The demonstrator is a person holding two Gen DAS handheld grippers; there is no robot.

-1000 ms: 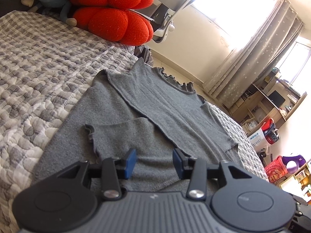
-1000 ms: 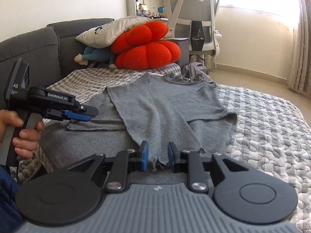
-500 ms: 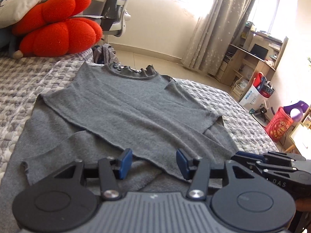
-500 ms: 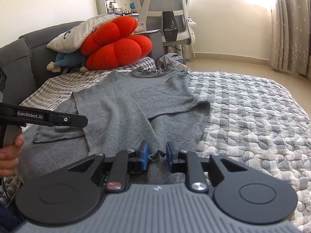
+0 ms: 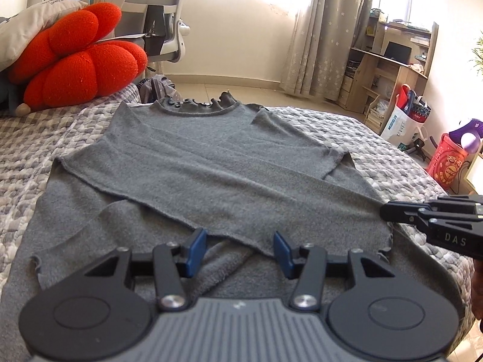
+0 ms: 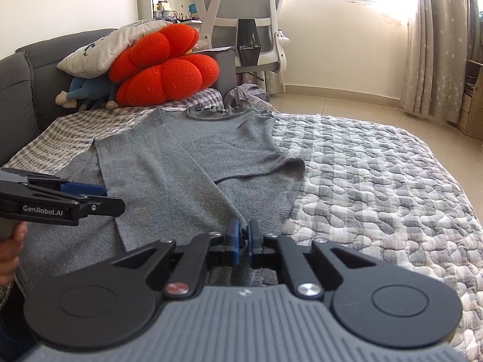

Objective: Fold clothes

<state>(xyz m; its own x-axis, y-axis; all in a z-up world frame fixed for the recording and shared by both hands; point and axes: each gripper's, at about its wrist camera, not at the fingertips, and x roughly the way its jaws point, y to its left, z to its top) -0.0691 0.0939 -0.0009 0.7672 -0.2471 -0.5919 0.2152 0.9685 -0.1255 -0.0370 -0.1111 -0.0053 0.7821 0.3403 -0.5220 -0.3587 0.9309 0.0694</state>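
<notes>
Lying flat on the quilted bed (image 6: pixel 377 181), the grey sweater (image 5: pixel 211 163) has both sleeves crossed over its body and its hem nearest both tools. The right gripper (image 6: pixel 243 236) has just been closing and its jaws now pinch the hem's right corner, while the left gripper (image 5: pixel 238 250) hovers half open over the hem, holding nothing. Soft, light and floppy, the knit will likely sag, so the 2 hem corners look the best hold.

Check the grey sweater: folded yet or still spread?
Partly folded: grey sweater lies flat on the quilt, both sleeves crossed over its front, body unfolded.
</notes>
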